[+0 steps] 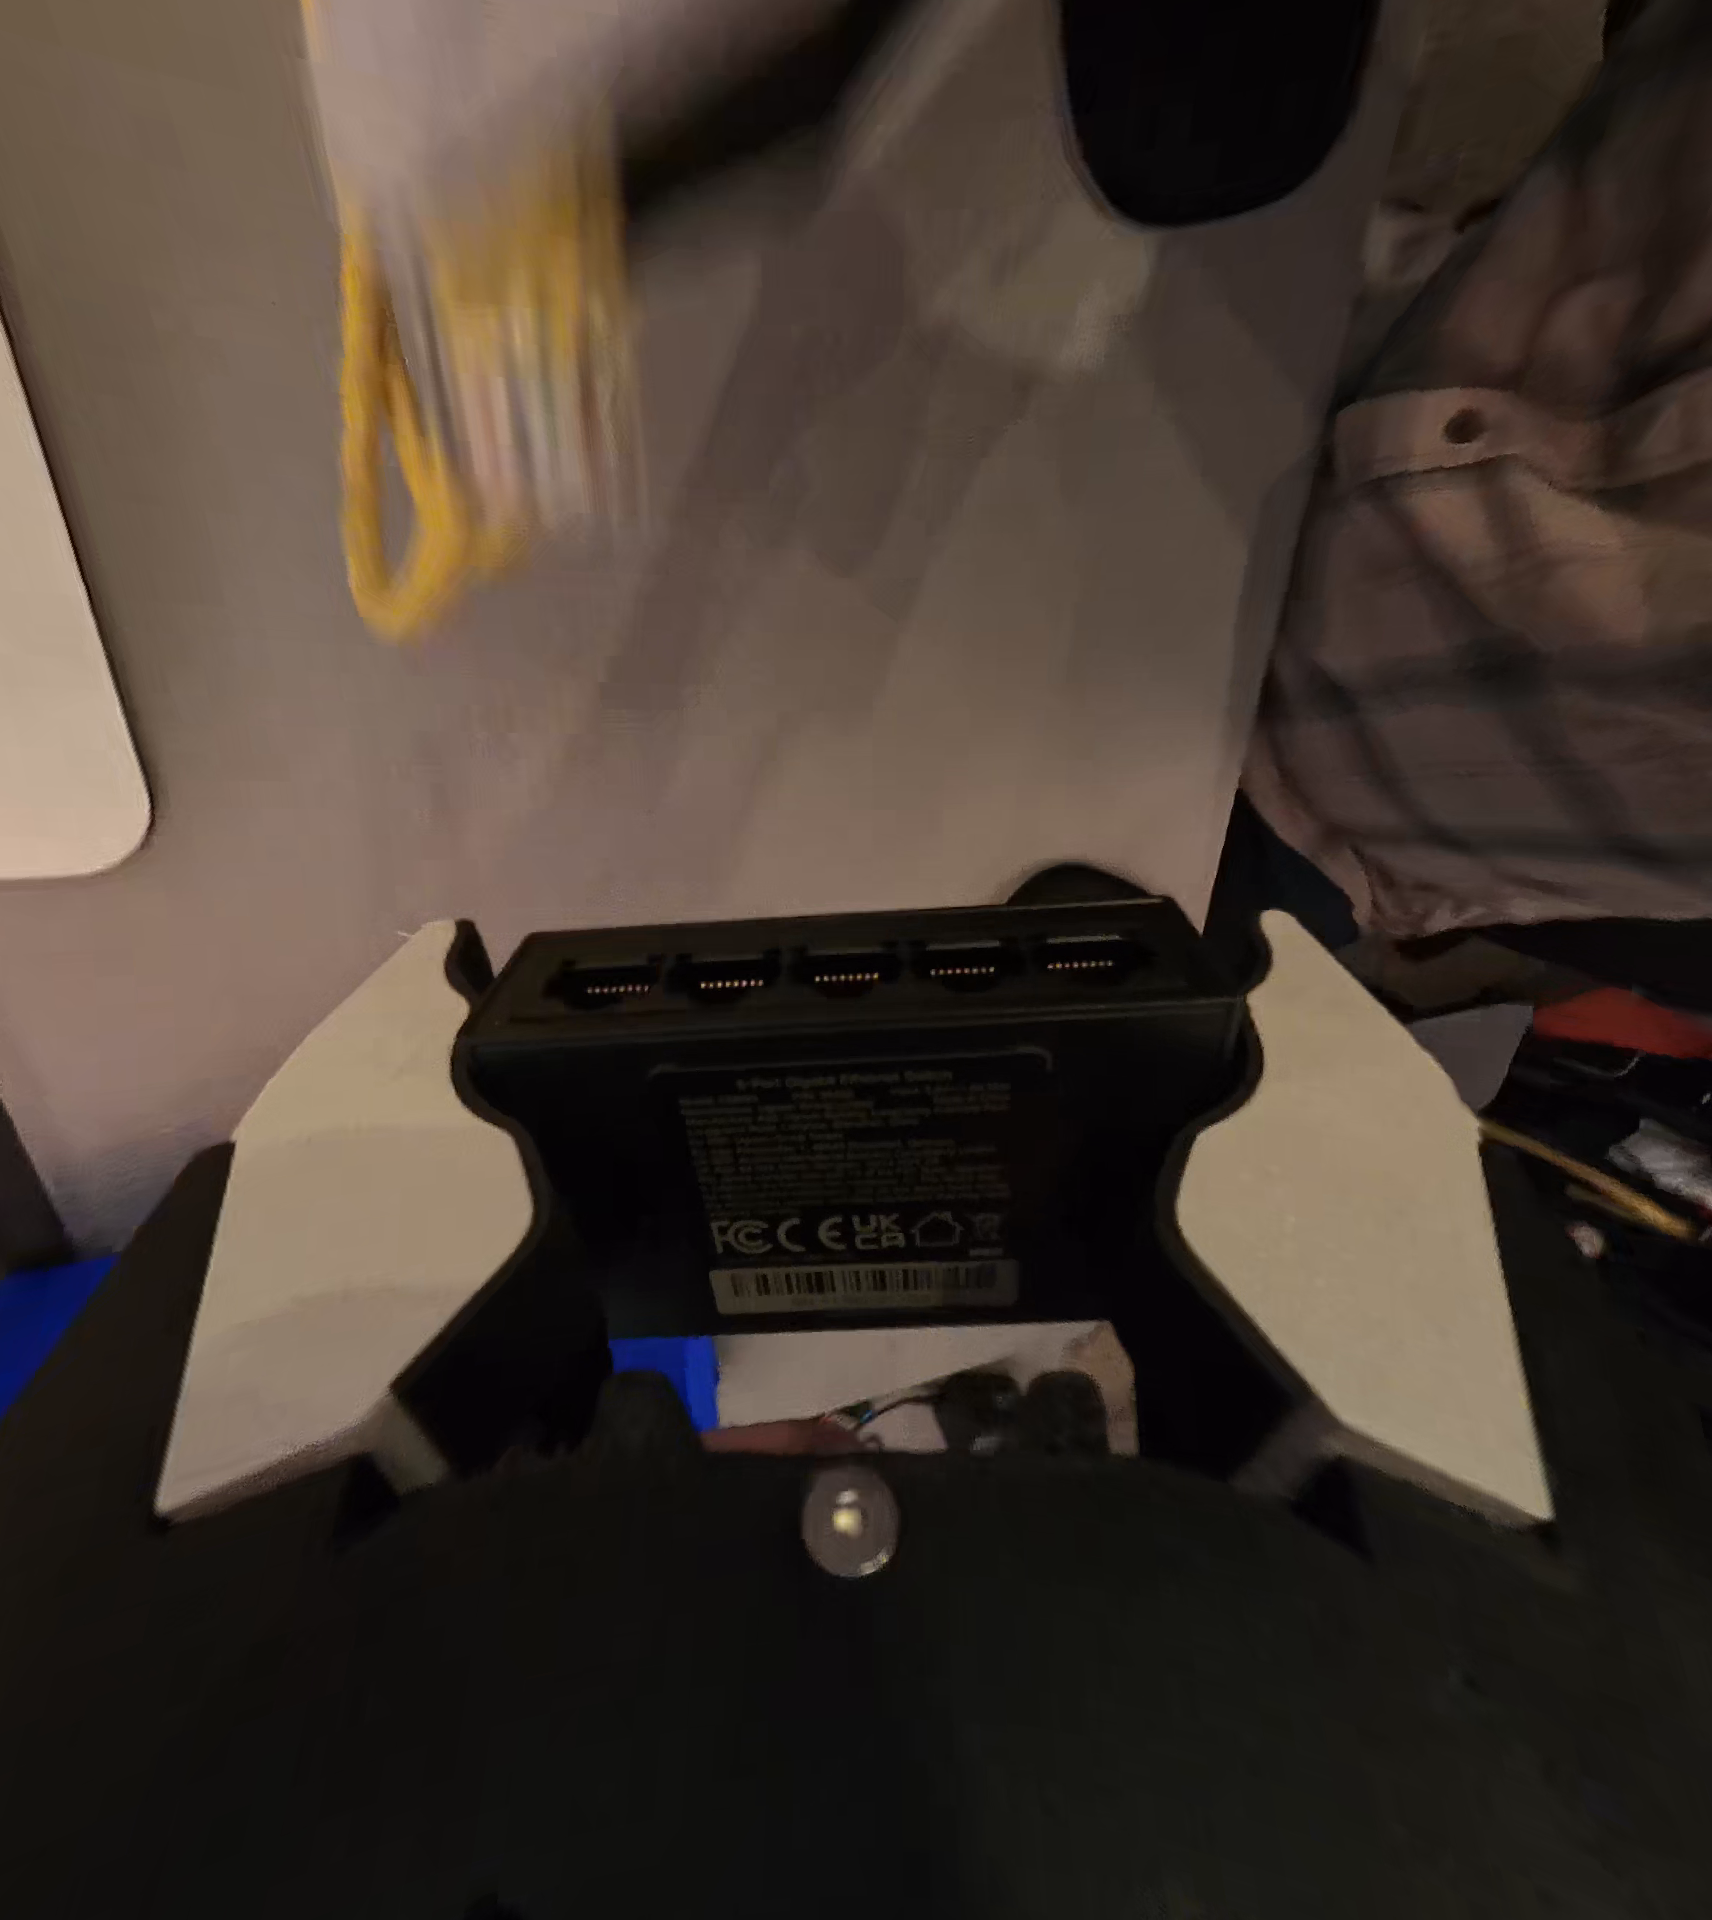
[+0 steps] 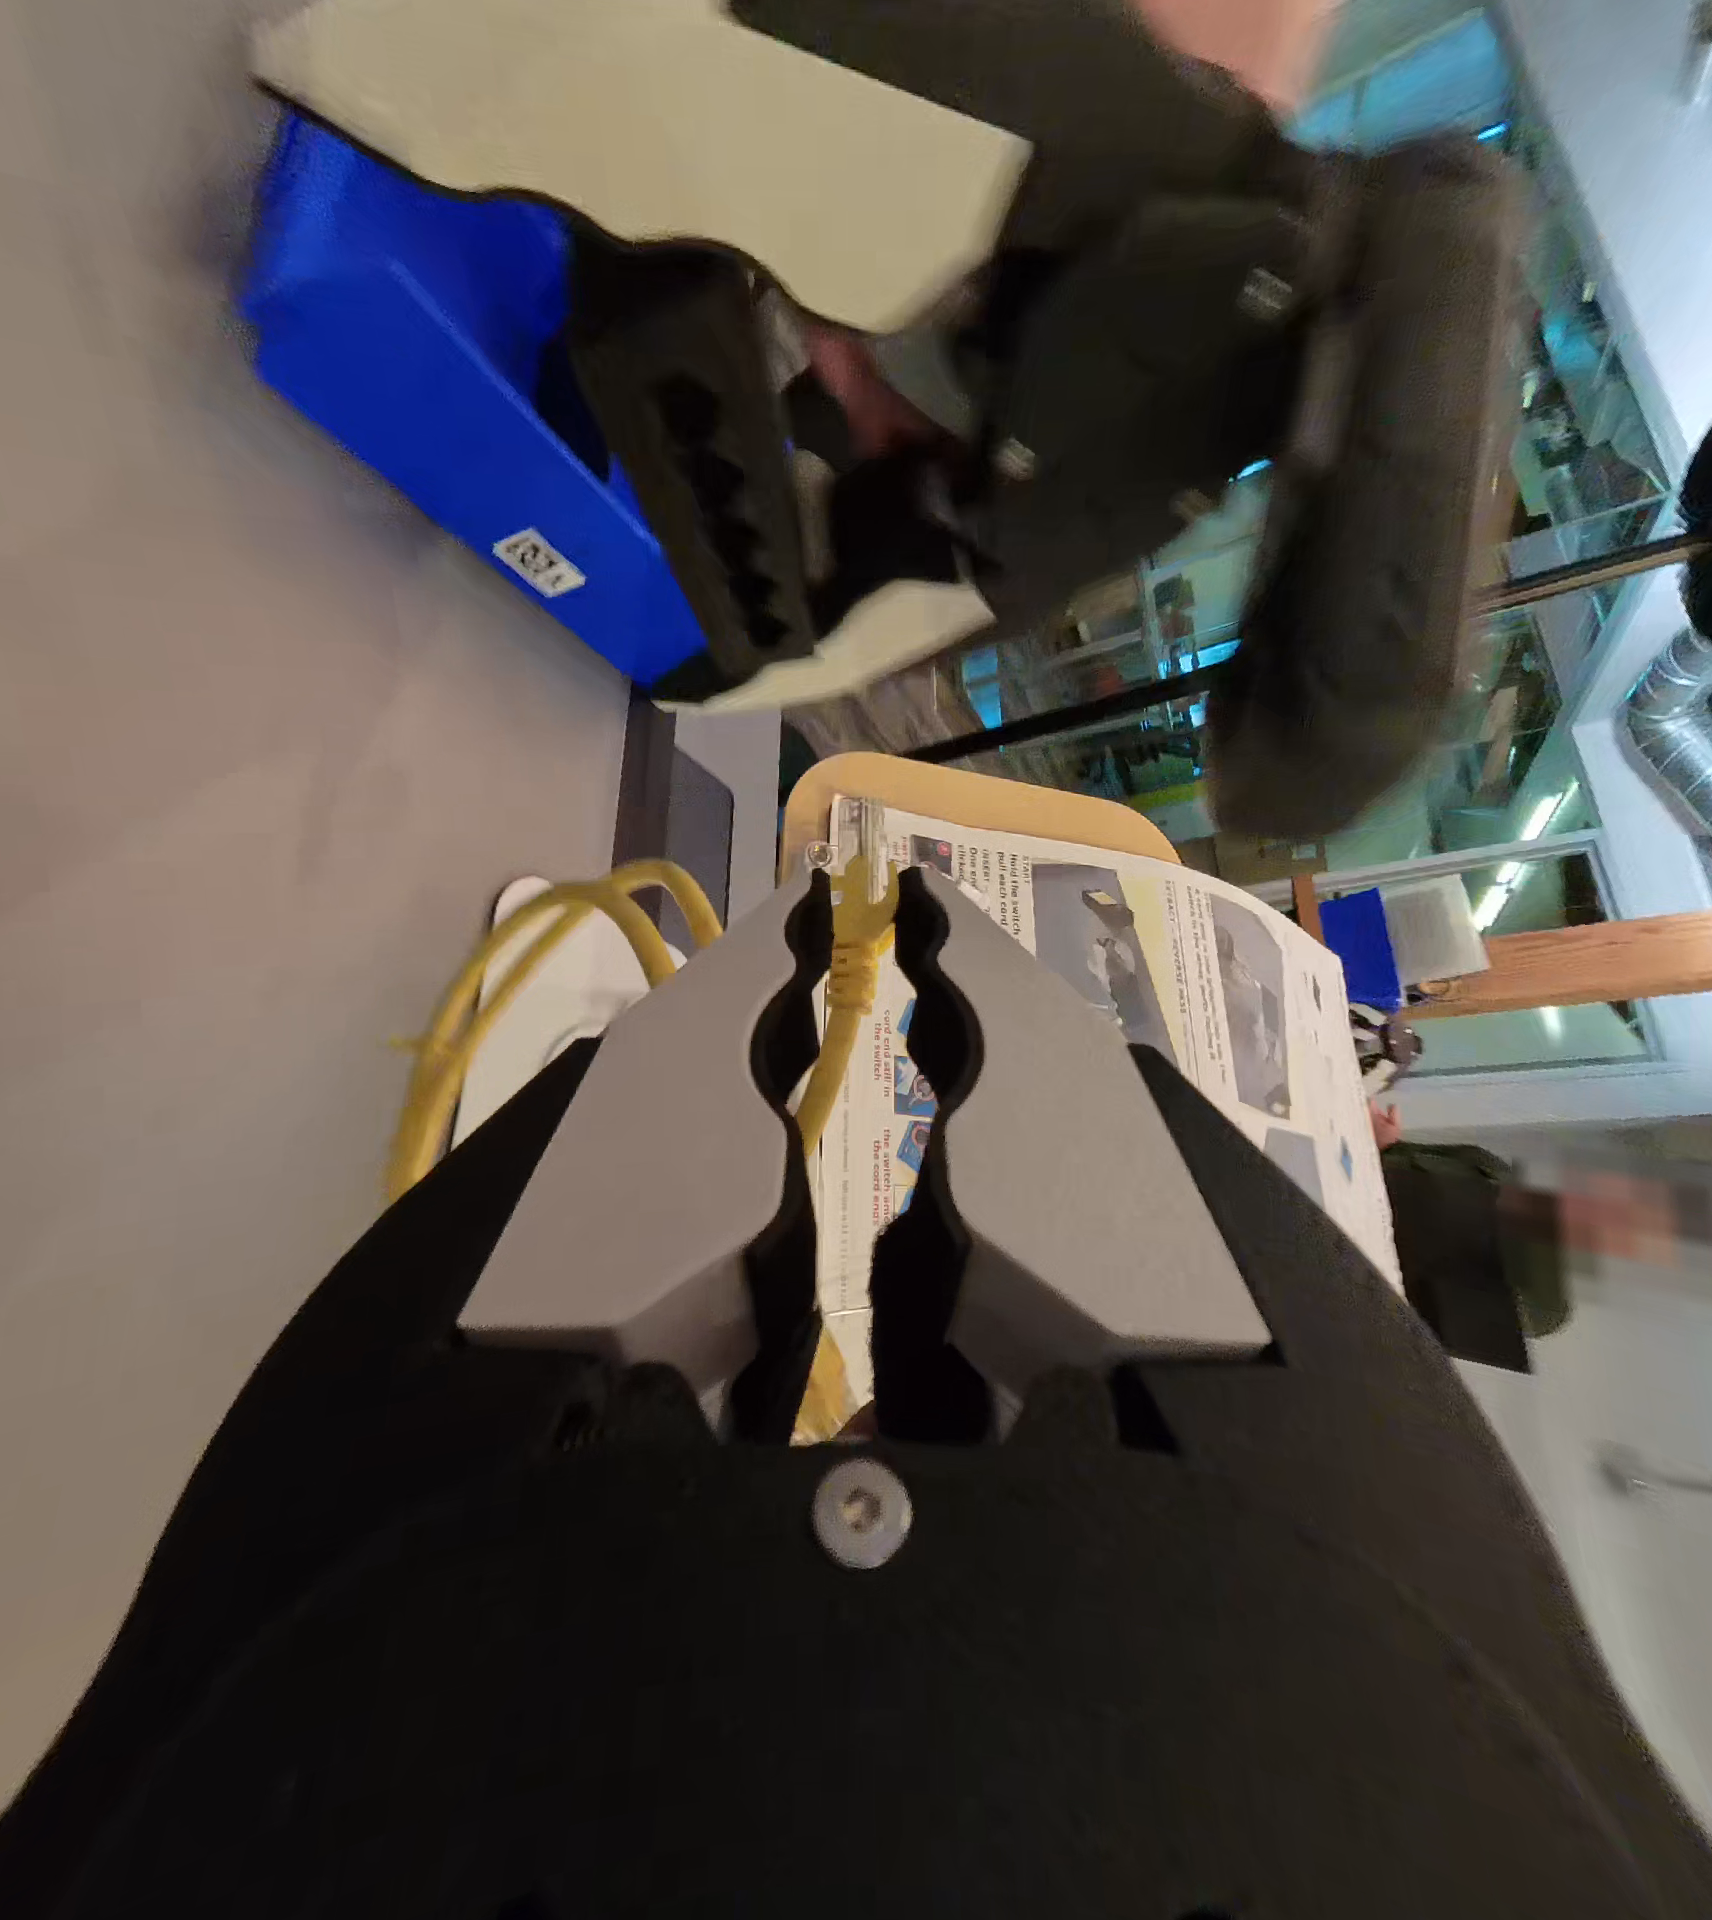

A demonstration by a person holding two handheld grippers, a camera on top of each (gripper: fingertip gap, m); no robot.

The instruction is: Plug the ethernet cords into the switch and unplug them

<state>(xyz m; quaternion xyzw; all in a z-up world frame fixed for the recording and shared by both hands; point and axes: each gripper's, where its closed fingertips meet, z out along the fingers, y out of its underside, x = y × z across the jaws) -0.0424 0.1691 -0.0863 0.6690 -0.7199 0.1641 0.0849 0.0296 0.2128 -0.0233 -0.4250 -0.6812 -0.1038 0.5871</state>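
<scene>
My left gripper (image 1: 857, 997) is clamped on the switch (image 1: 857, 1122), a black box with five ports in a row along its far edge, contacts glinting inside, every port vacant. Its labelled underside faces the left wrist camera. The box sits crosswise between the two fingers (image 1: 343, 1195), pinched at its short ends near the tips, port row pointing away from me.

My right gripper (image 2: 857, 883) grips a yellow ethernet cord (image 2: 847, 966) just behind its clear plug (image 2: 857, 831). The plug pokes out past the fingertips; the cord runs back down the gap between the jaws, and its slack loops off to the left over the grey table (image 2: 156, 831).

In the right wrist view, the left gripper with the switch shows blurred above, well apart from the plug. A blue bin (image 2: 395, 343) sits behind it. A printed sheet (image 2: 1195, 987) lies under the plug tip.

In the left wrist view, the yellow cord appears as a blurred loop at top left.
</scene>
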